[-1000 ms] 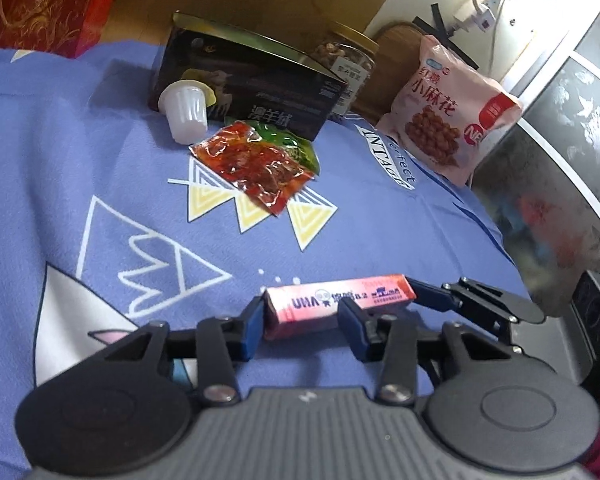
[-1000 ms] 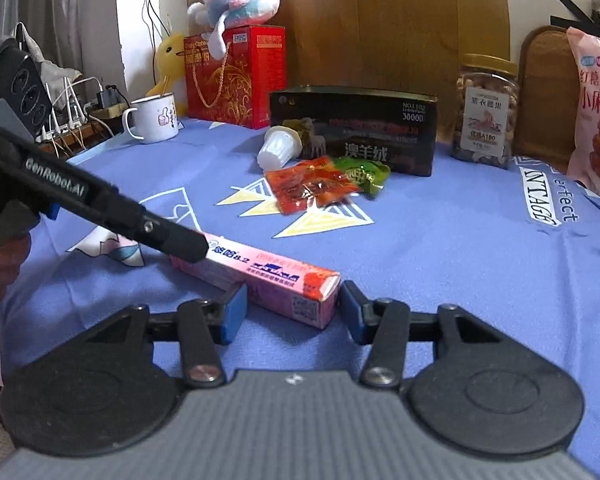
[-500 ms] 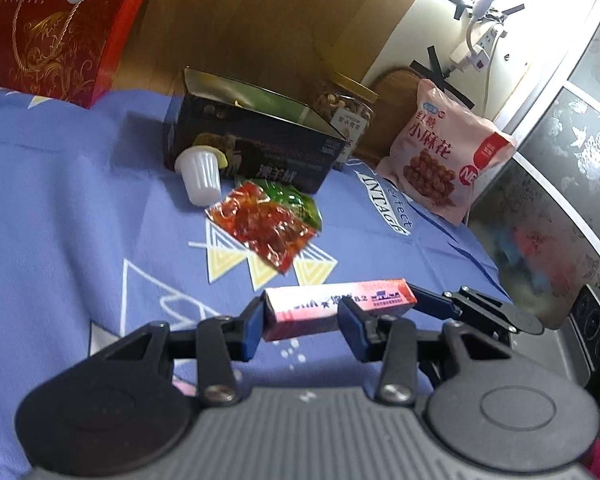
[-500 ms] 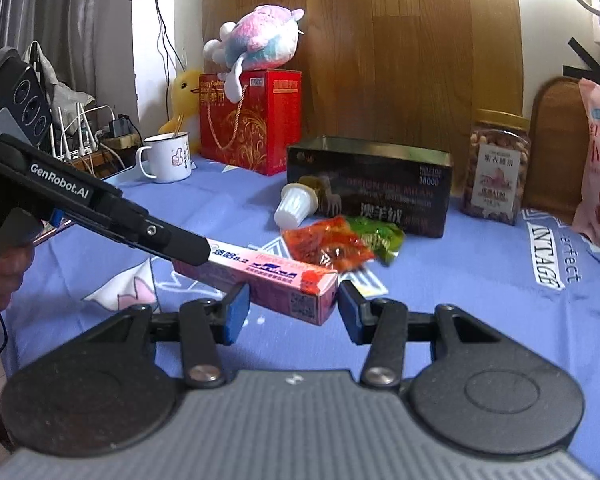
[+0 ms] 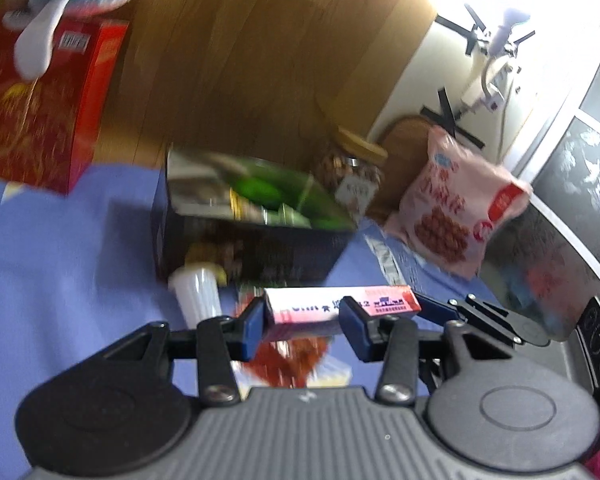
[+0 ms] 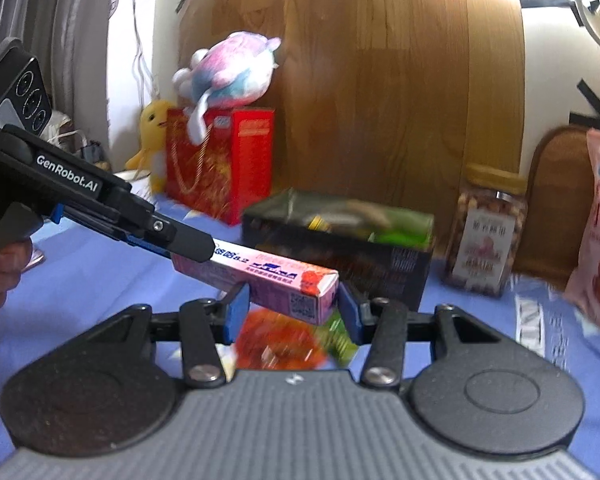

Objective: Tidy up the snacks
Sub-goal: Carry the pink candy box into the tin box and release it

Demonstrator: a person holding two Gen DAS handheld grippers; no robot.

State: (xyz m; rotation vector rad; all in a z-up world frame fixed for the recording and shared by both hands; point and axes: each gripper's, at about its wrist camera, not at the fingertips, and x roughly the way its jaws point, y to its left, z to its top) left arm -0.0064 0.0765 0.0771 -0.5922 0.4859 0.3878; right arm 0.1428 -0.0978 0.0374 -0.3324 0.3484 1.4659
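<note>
A long pink snack box (image 5: pixel 340 304) hangs in the air above the blue cloth, carried at both ends. My left gripper (image 5: pixel 302 318) is shut on one end; its black finger (image 6: pixel 188 244) lies over that end in the right wrist view. My right gripper (image 6: pixel 292 308) is shut on the other end of the pink box (image 6: pixel 268 276), pads against its sides. Just beyond stands an open black tin (image 5: pixel 252 232) with green packets inside. A red snack packet (image 5: pixel 292 360) and a white jelly cup (image 5: pixel 198 292) lie below the box. The picture is motion-blurred.
A nut jar (image 5: pixel 352 176) and a pink snack bag (image 5: pixel 460 212) stand at the back right by the wall. A red gift bag (image 5: pixel 40 120) with a plush toy on top stands back left. A green packet (image 6: pixel 340 344) lies beside the red one.
Both grippers have risen with the pink box, lifting it off the cloth and carrying it toward the black tin. The tin's inside has come into view.
</note>
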